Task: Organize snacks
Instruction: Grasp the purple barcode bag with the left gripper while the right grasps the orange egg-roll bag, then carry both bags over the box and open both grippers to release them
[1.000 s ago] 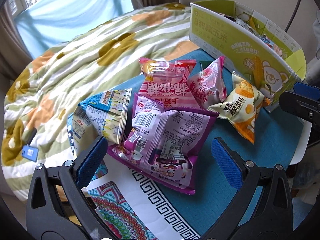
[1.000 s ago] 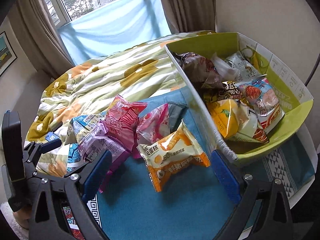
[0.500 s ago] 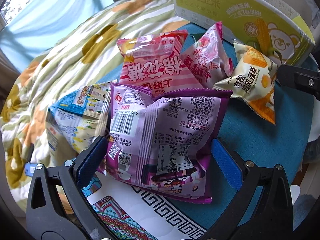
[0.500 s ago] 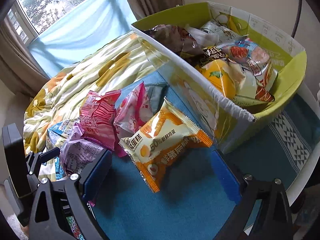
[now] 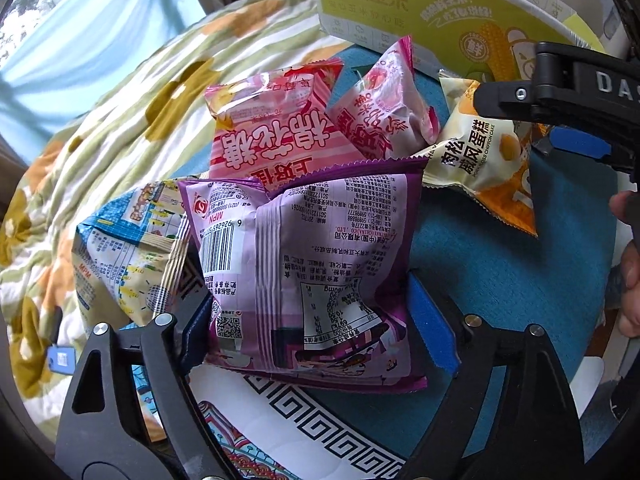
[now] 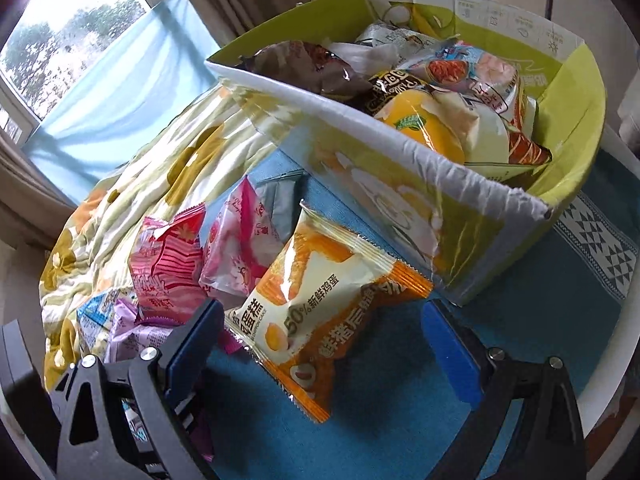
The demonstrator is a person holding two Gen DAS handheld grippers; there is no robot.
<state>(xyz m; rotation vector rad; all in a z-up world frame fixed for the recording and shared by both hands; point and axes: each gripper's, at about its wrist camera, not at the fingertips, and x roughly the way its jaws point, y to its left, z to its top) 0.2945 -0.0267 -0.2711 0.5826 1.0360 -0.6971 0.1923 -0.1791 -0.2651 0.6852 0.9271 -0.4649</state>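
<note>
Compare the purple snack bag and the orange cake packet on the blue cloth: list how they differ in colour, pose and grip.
1. The purple snack bag is purple and lies back-up, barcode showing; the orange cake packet is orange and cream, front-up.
2. The left gripper has just been closing and its pads press the purple snack bag; the right gripper stands open around the orange cake packet, not touching it.

Both are sealed and lie outside the green box.

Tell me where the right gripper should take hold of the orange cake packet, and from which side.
Grip the orange cake packet across its puffed middle, coming down from above with one finger on each long side. It lies flat on the blue cloth between the open right gripper fingers, and its crimped ends look too thin and slippery to hold.
</note>
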